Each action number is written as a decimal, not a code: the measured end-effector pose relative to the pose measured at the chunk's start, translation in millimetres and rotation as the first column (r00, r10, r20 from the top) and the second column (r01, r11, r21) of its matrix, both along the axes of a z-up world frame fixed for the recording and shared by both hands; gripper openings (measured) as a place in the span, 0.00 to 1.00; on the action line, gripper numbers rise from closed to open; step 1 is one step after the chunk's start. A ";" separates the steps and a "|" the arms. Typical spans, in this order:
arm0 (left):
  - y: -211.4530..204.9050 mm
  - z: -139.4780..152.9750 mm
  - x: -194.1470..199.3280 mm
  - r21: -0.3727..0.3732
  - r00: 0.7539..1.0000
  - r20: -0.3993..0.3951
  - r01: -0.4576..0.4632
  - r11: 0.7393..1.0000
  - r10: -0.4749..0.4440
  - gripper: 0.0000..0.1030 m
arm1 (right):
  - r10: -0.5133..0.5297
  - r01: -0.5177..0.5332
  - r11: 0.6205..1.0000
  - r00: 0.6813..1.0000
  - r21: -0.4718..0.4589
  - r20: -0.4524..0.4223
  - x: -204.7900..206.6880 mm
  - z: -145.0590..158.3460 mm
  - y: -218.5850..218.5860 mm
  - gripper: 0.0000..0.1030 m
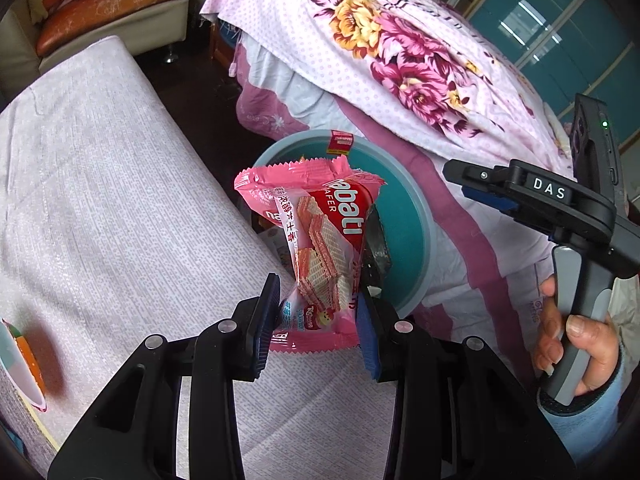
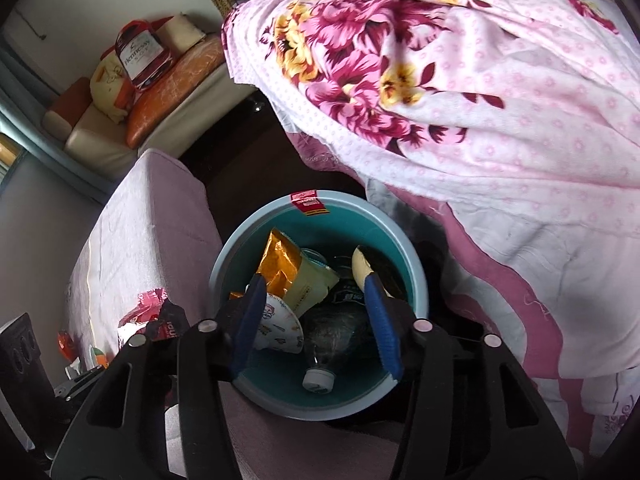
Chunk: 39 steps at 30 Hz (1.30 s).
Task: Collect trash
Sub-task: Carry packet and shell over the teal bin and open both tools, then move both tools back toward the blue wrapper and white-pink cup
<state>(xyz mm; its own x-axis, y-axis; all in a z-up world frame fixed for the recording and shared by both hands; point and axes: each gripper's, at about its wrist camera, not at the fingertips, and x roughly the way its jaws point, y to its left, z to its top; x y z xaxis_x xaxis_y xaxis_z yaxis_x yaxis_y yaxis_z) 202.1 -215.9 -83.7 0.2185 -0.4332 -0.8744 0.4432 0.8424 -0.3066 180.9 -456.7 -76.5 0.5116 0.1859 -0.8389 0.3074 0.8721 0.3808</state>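
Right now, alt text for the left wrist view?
The left claw pinches a pink wafer wrapper above a teal trash bin, beside a pale pink cushion. At right, a hand holds the right claw in front of a floral bedsheet.

Soft, even daylight fills both views, brightest on the floral quilt [image 2: 460, 92], which nearly washes out. Fisheye bending curves the edges, with dark vignetted corners. The trash bin [image 2: 416, 280] interior sits in shade; a colourful object [image 1: 24, 364] at the left edge blurs.
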 end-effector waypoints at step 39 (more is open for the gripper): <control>36.8 25.9 -22.7 -0.050 0.996 0.044 -0.080 0.996 0.082 0.88 | 0.024 -0.024 0.999 1.000 -0.041 -0.005 -27.2 48.9 36.4 0.75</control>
